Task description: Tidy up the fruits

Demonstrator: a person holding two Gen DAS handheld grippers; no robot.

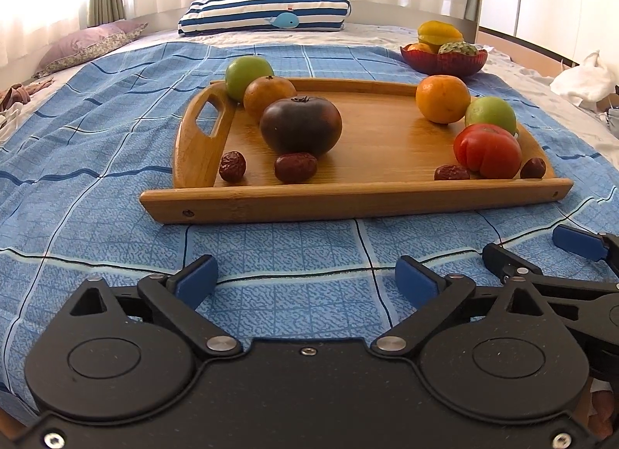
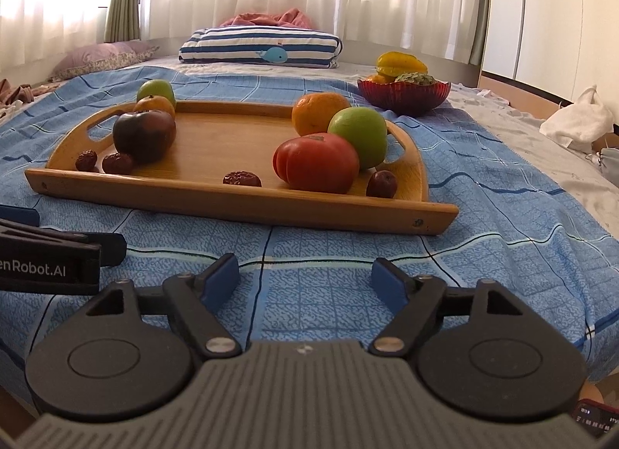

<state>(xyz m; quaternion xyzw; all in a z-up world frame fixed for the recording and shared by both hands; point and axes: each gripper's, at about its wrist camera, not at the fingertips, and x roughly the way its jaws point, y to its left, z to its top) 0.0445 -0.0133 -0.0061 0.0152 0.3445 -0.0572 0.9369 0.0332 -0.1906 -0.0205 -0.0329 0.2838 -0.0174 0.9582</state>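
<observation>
A wooden tray (image 1: 371,199) (image 2: 216,193) lies on the blue checked bedspread. On its left stand a green apple (image 1: 247,75), an orange (image 1: 269,95), a dark tomato (image 1: 301,126) (image 2: 144,135) and two red dates (image 1: 232,166) (image 1: 296,167). On its right stand an orange (image 1: 443,98), a green apple (image 1: 490,113) (image 2: 358,135), a red tomato (image 1: 486,151) (image 2: 315,163) and two dates (image 1: 450,173) (image 1: 533,168). My left gripper (image 1: 305,282) is open and empty, in front of the tray. My right gripper (image 2: 305,280) is open and empty beside it.
A red glass bowl (image 1: 445,62) (image 2: 404,97) with starfruit and other fruit stands behind the tray's right end. A striped whale pillow (image 1: 267,14) and a purple pillow (image 1: 89,45) lie at the bed's head. White cloth (image 2: 576,120) lies off the right edge.
</observation>
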